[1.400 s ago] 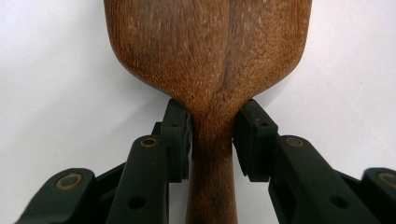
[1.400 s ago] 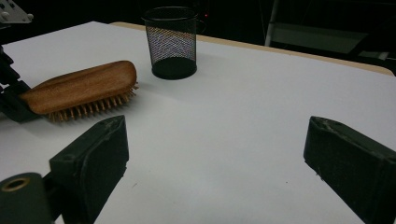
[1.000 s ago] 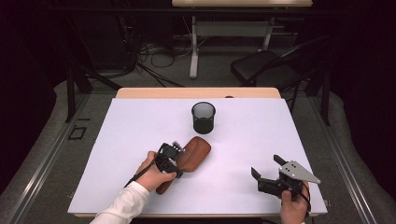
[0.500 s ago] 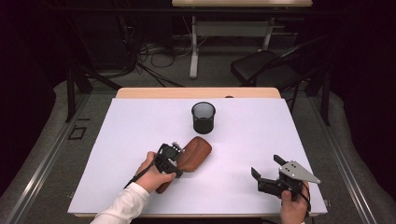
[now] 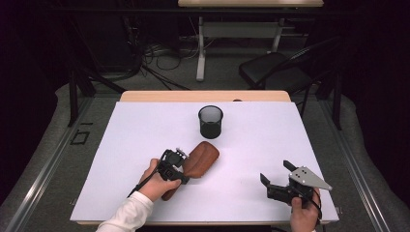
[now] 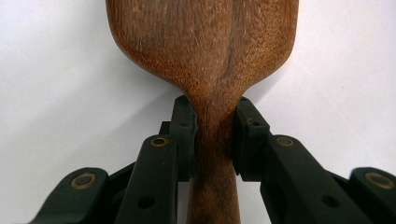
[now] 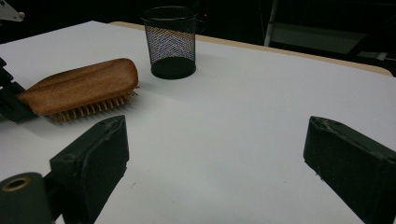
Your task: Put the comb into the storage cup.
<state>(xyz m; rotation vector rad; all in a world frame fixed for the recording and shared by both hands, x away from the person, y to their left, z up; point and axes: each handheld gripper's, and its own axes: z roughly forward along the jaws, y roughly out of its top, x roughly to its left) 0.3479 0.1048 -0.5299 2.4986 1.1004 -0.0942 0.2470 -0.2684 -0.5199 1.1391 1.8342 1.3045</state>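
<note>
A brown wooden hairbrush [image 5: 200, 159] lies bristles down on the white table, its head pointing toward the cup. My left gripper [image 5: 181, 165] is shut on the brush's narrow neck; in the left gripper view both pads press the neck of the hairbrush [image 6: 214, 135] on either side. The right gripper view has the hairbrush [image 7: 81, 86] with its wooden bristles at the left. A black mesh cup [image 5: 211, 122] stands upright beyond the brush, also the mesh cup [image 7: 171, 42]. My right gripper [image 5: 279, 175] rests near the front right of the table, open, with nothing between its jaws.
The white table top [image 5: 145, 125] has a wooden strip [image 5: 205, 95] along its far edge. Beyond it are a dark chair [image 5: 278, 70], a white table leg [image 5: 200, 53] and cables on the floor.
</note>
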